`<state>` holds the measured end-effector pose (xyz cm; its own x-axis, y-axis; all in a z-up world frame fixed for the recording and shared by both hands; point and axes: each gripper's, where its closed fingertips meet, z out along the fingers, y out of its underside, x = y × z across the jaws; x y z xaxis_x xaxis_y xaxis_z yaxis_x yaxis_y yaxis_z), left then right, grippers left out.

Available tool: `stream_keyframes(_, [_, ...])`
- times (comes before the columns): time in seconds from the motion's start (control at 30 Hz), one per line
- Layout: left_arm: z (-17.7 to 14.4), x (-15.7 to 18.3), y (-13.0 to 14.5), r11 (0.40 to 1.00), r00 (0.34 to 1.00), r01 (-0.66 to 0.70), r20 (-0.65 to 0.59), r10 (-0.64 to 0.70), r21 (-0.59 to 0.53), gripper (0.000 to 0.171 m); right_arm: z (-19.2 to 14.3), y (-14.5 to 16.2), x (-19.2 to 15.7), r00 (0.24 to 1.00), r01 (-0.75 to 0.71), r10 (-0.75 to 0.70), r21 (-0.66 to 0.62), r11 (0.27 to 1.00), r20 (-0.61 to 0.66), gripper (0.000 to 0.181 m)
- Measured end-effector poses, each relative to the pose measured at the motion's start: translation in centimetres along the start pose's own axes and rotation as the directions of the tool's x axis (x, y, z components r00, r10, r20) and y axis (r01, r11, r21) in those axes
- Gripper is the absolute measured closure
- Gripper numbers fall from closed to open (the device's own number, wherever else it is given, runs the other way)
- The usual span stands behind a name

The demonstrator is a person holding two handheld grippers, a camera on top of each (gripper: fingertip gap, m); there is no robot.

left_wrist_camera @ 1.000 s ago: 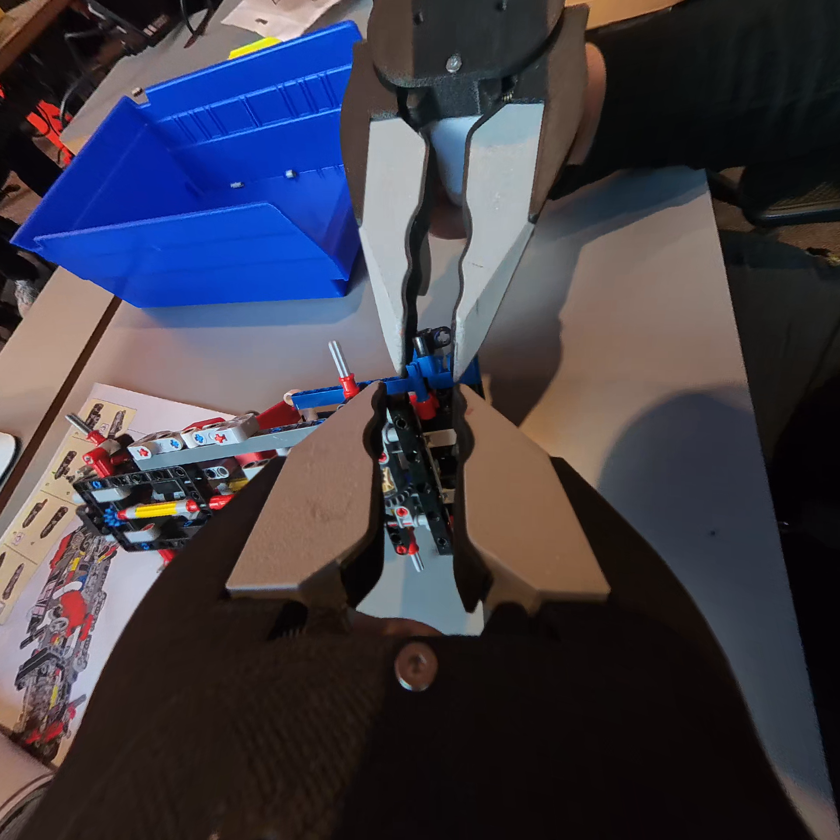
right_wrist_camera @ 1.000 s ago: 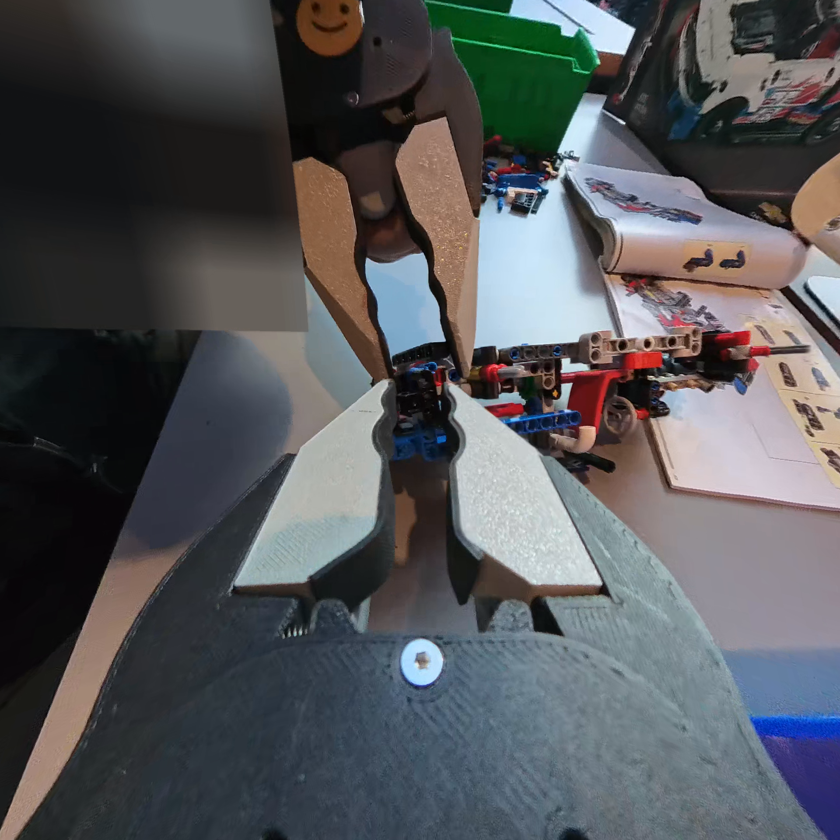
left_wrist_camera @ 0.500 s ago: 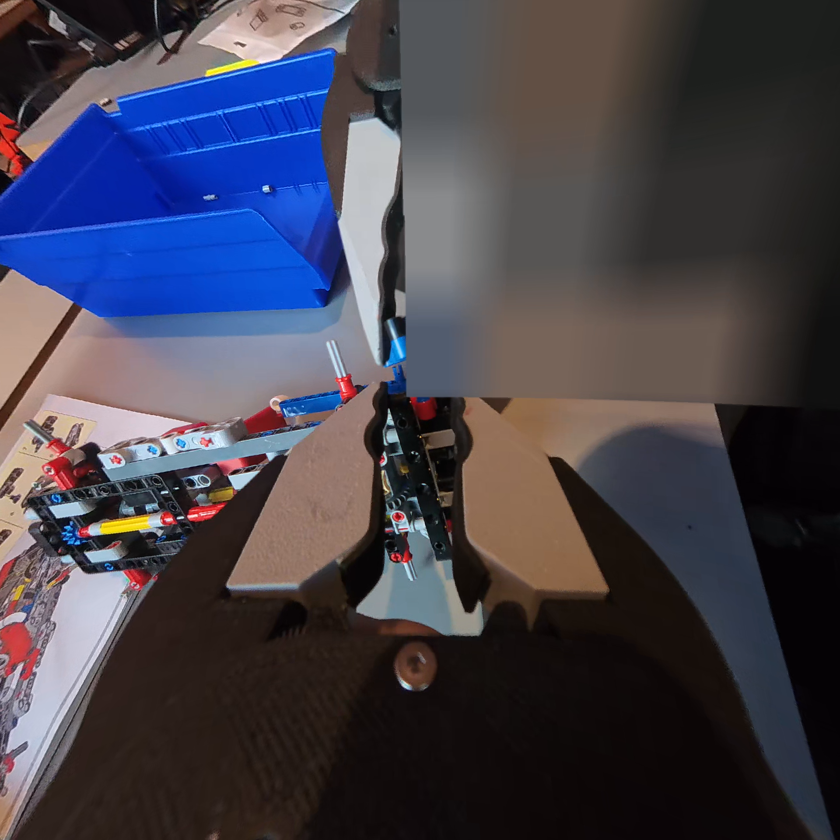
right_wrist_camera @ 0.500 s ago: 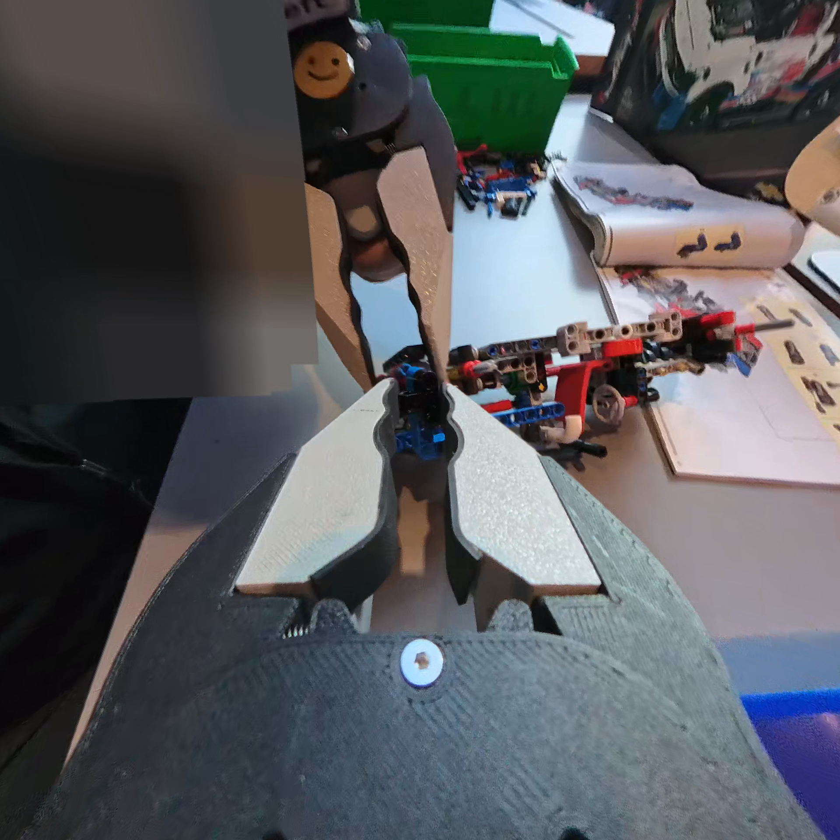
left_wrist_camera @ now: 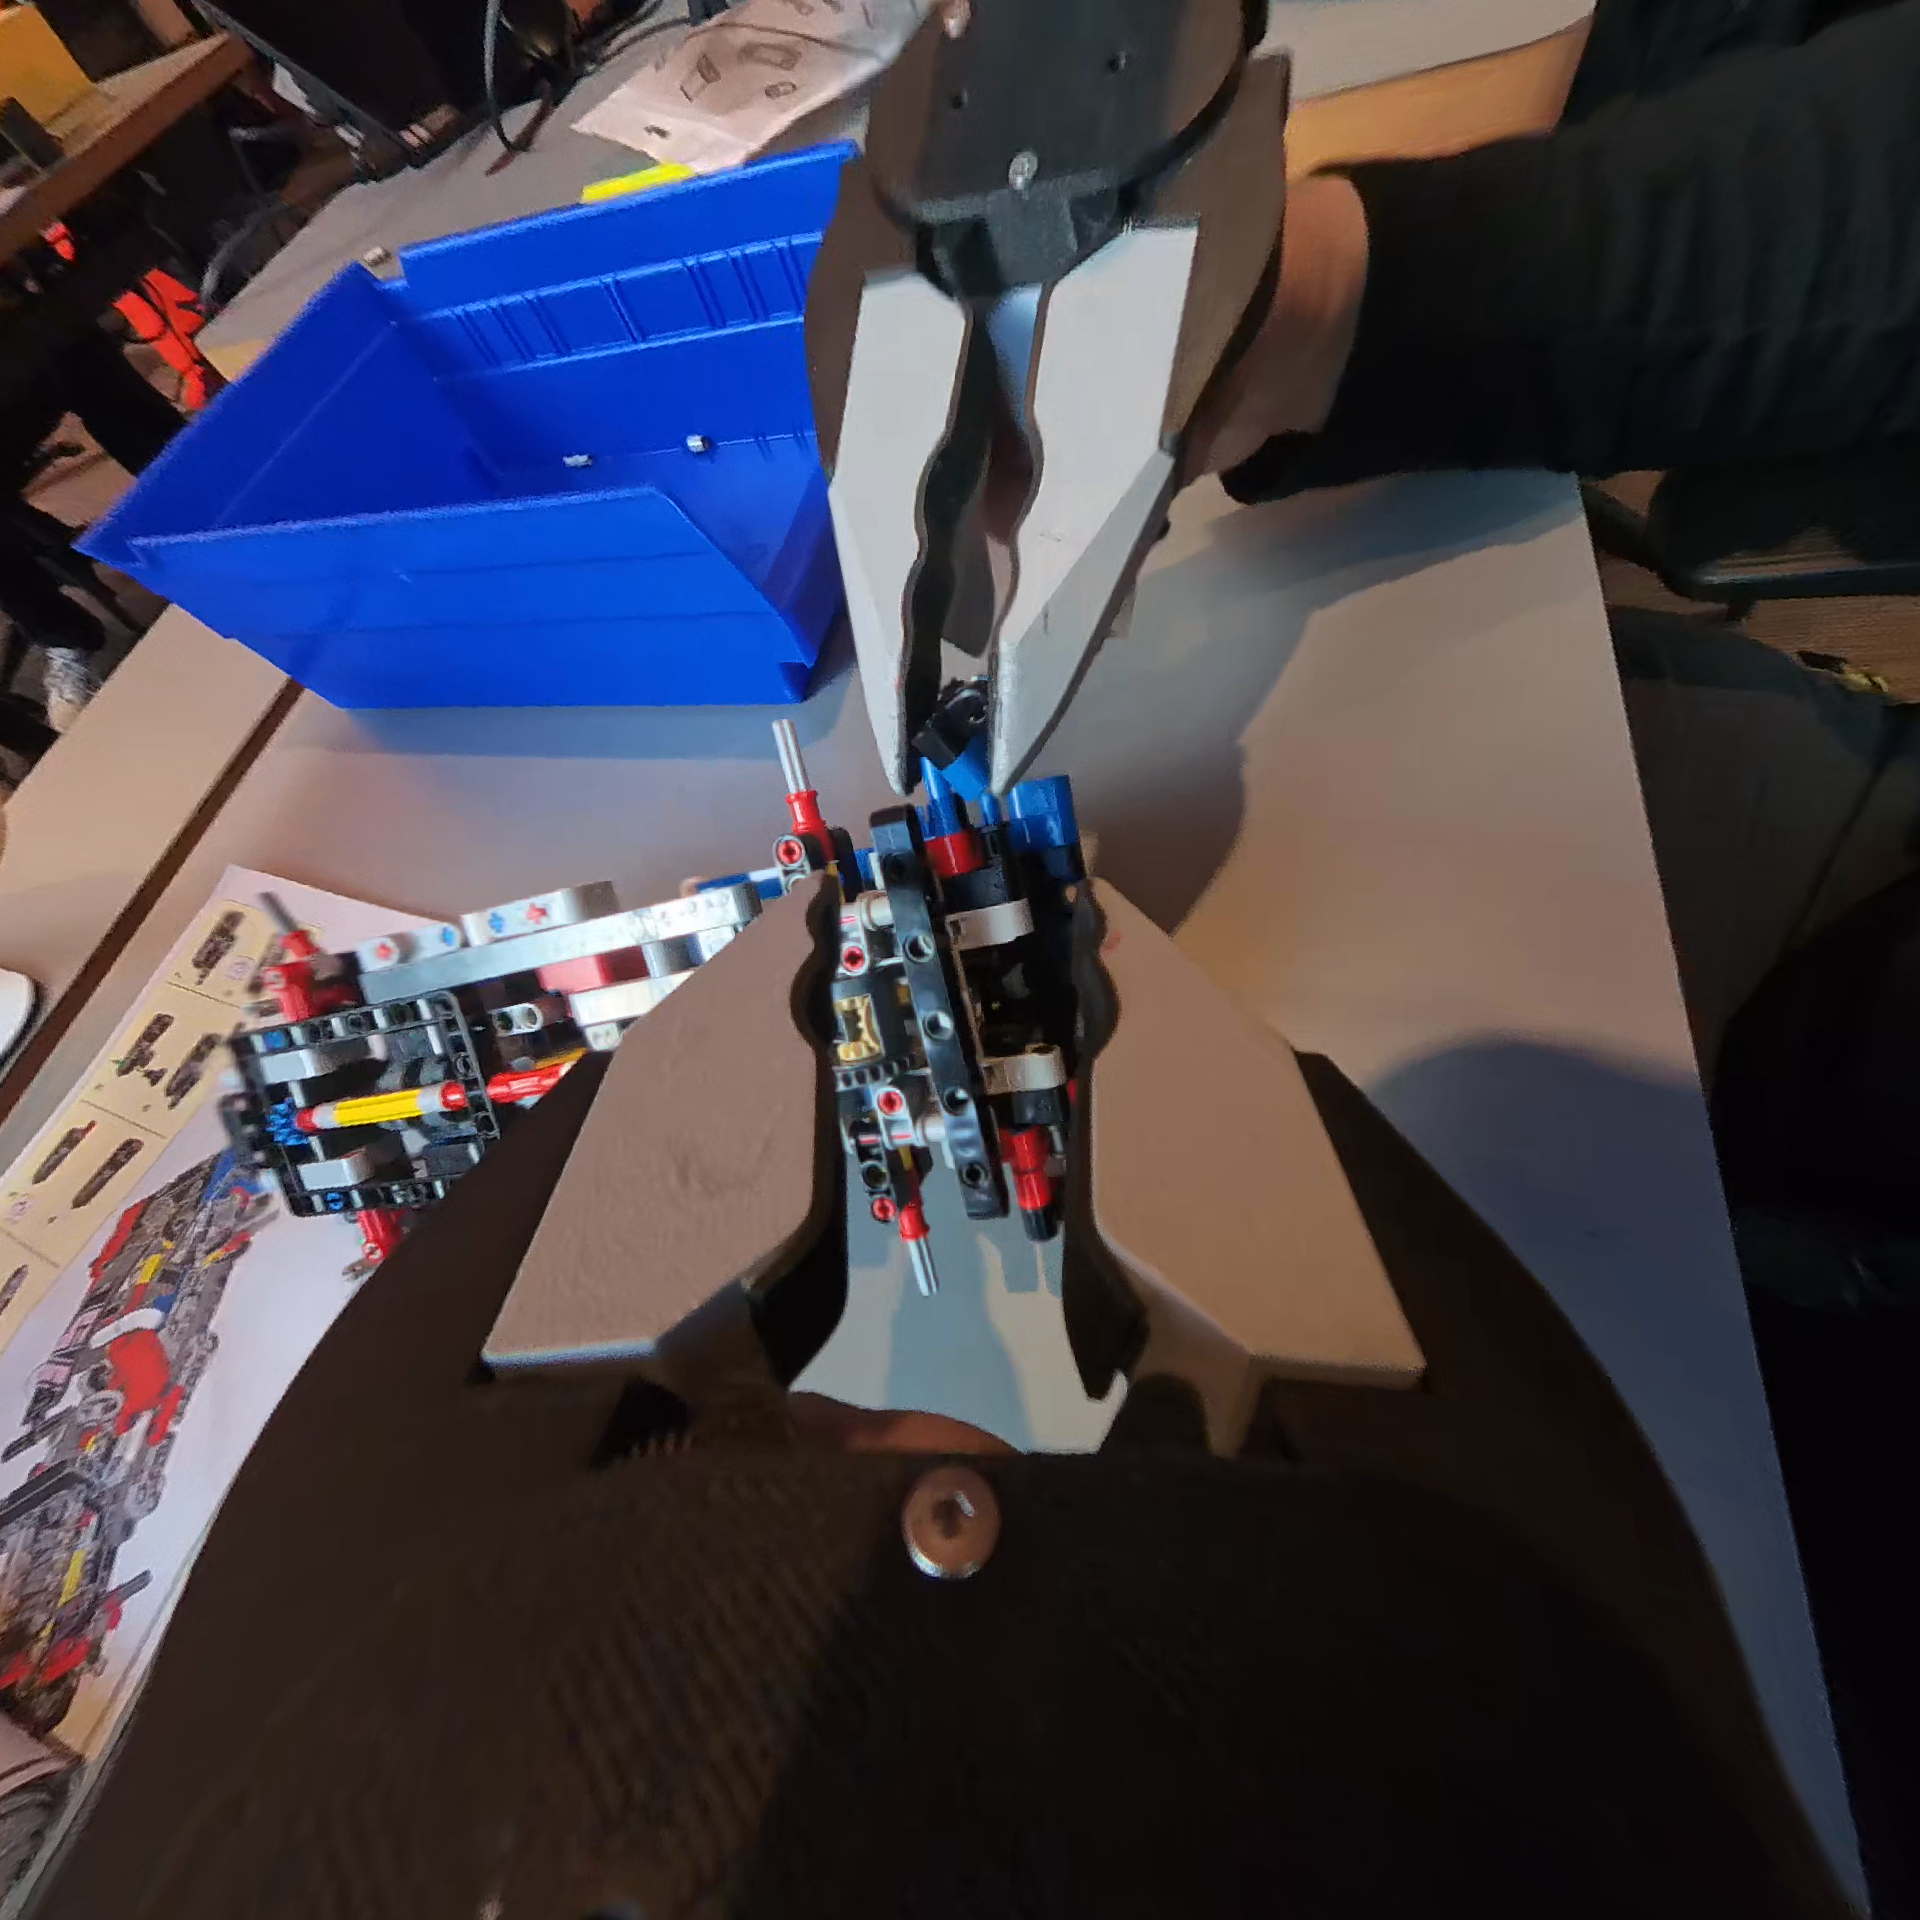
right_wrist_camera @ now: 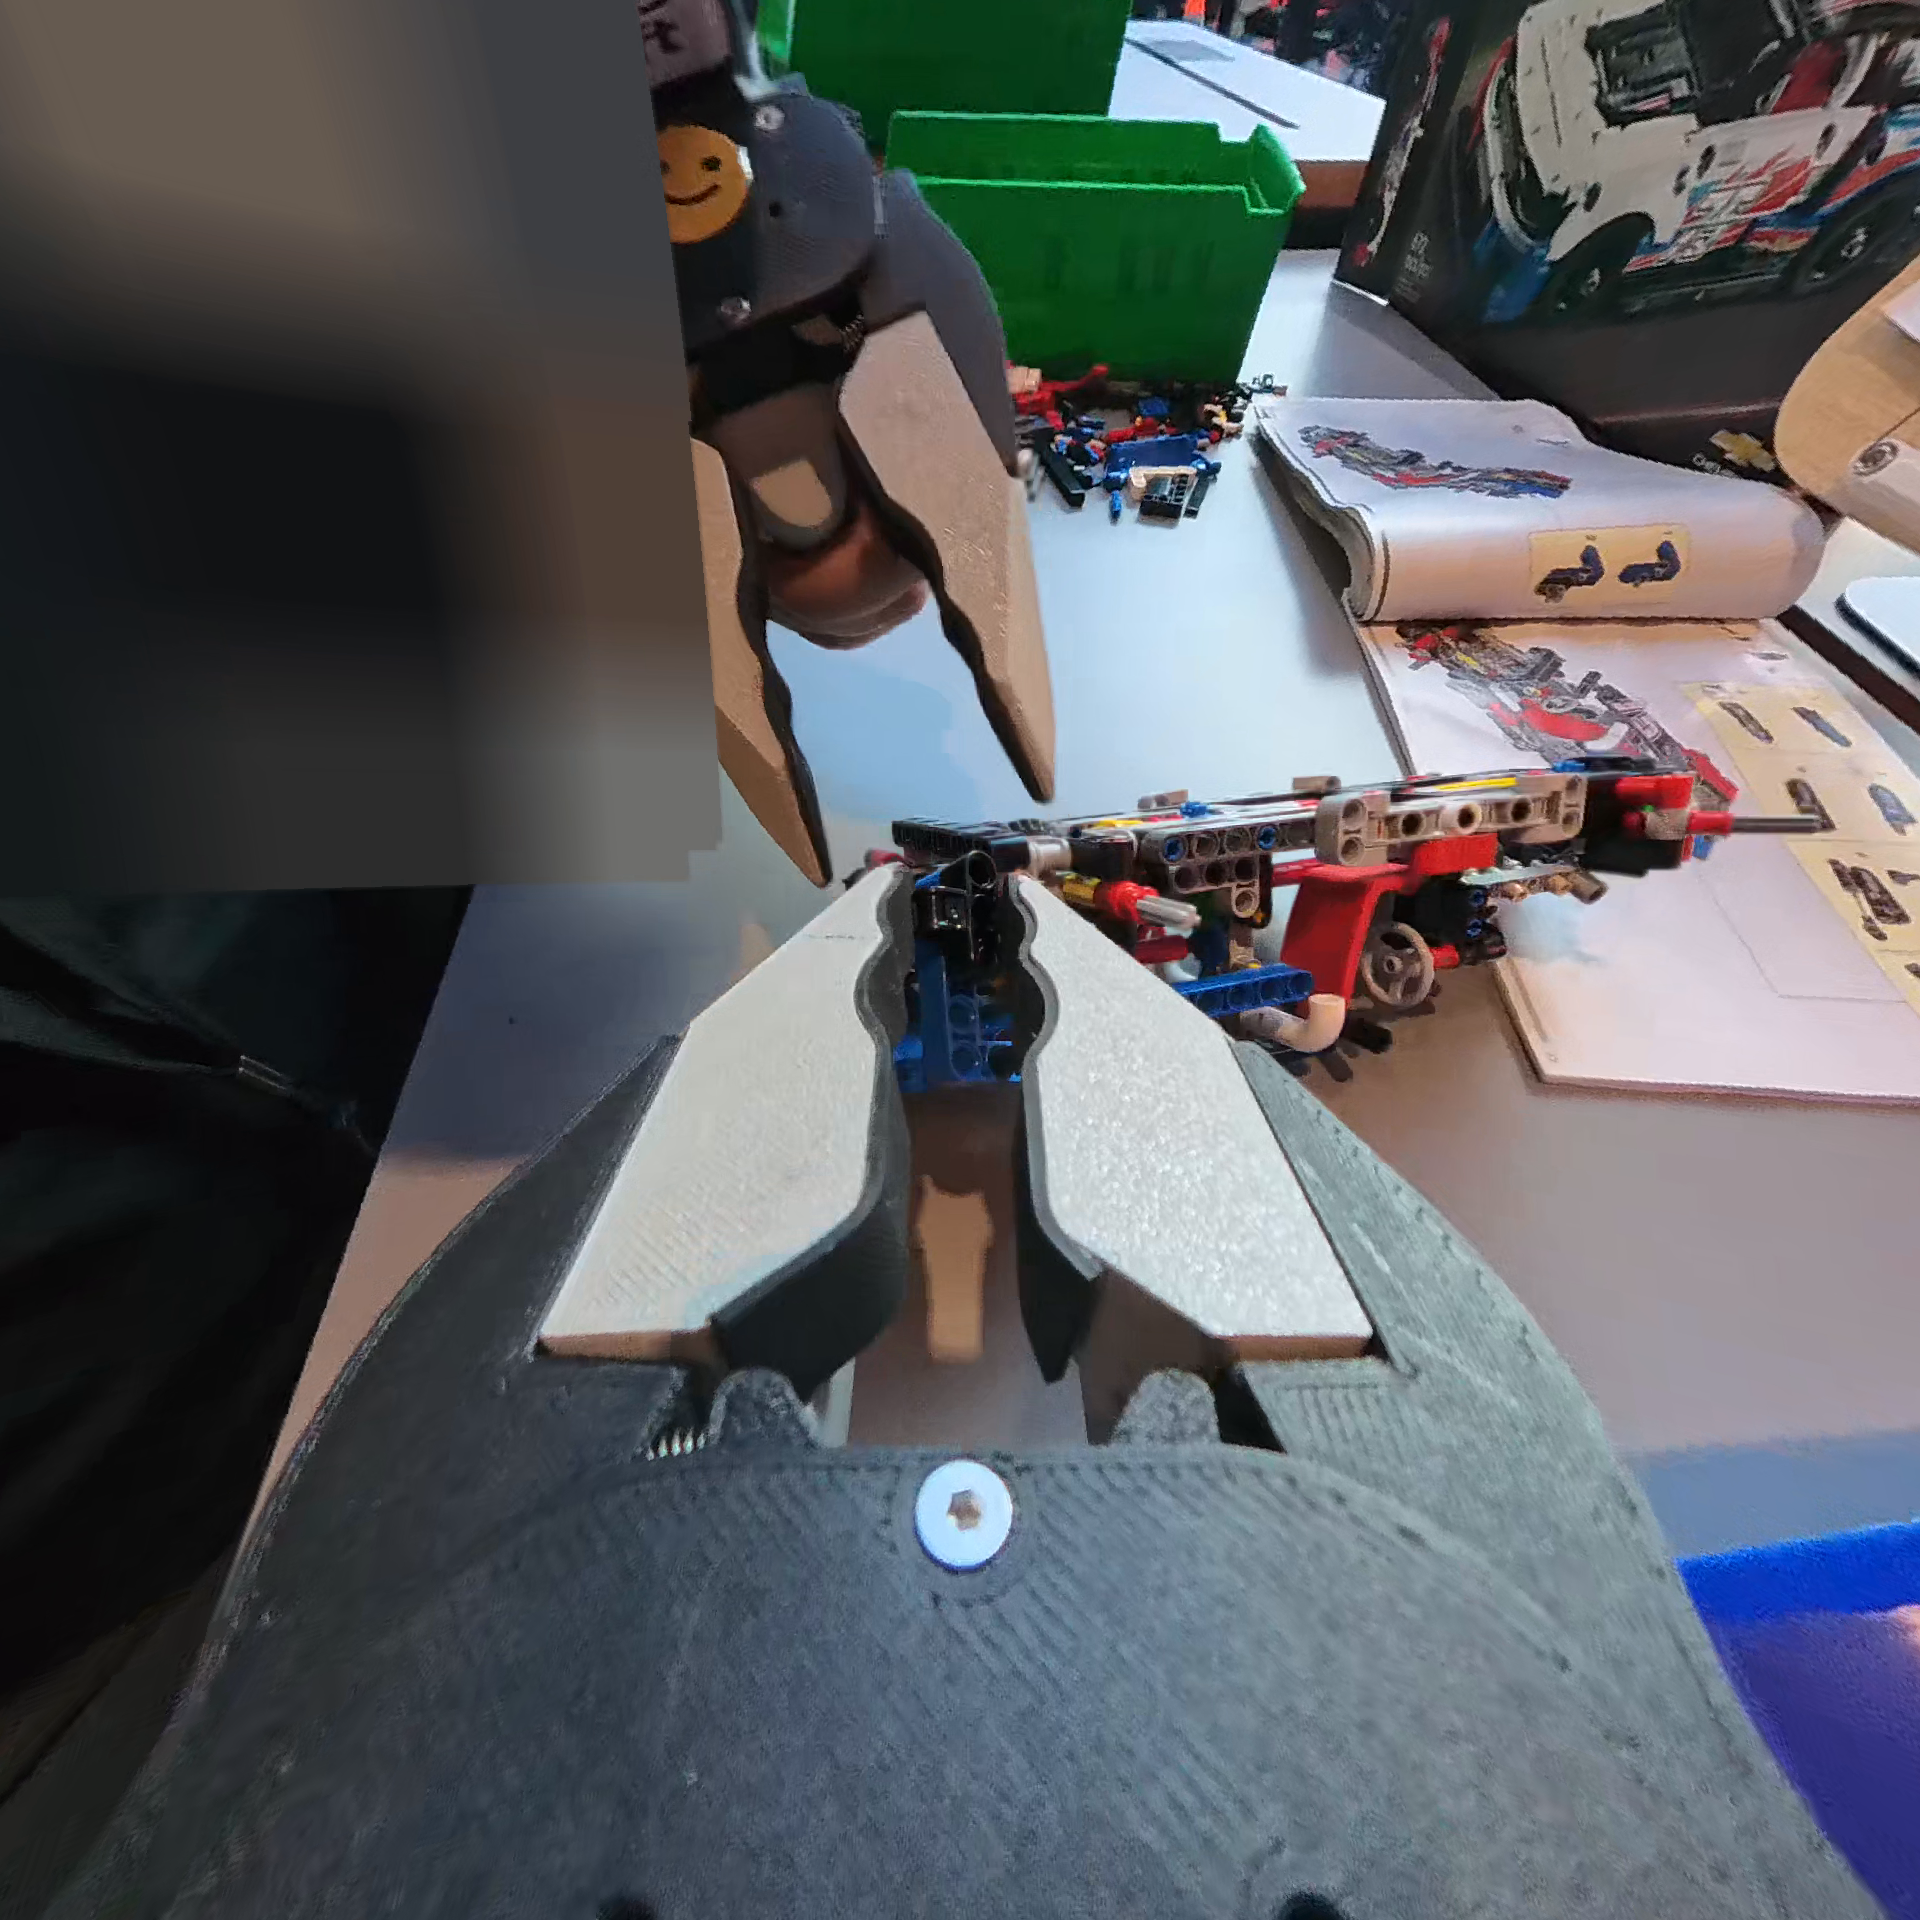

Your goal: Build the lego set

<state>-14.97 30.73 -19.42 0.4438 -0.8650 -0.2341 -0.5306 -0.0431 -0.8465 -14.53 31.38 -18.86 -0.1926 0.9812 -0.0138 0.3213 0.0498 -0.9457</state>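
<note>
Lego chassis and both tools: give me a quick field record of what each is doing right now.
left tool: open, its fingers either side of the multicoloured lego chassis, apart from it
right tool: shut on small black lego connector
connector position: at chassis end, above blue parts
chassis rest: lies on grey table, partly over open instruction booklet
nearby: blue plastic bin; green plastic bin; loose lego pieces
</note>
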Motion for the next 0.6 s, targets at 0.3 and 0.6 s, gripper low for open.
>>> stream_keyframes(0.3, [1.5, -0.1, 2.3, 0.994, 1.0, 0.016, 0.027, -0.013, -0.104, 0.147, -2.9, 1.8, 2.4, 0.971, -0.239, 0.239, 0.106, 0.965, 0.014, 0.168])
stream_keyframes(0.6, [2.0, 0.5, 3.2, 0.991, 1.0, 0.023, 0.006, -0.022, -0.135, 0.15, -6.6, 4.1, 2.6, 0.956, -0.283, 0.288, 0.098, 0.954, -0.045, 0.168])
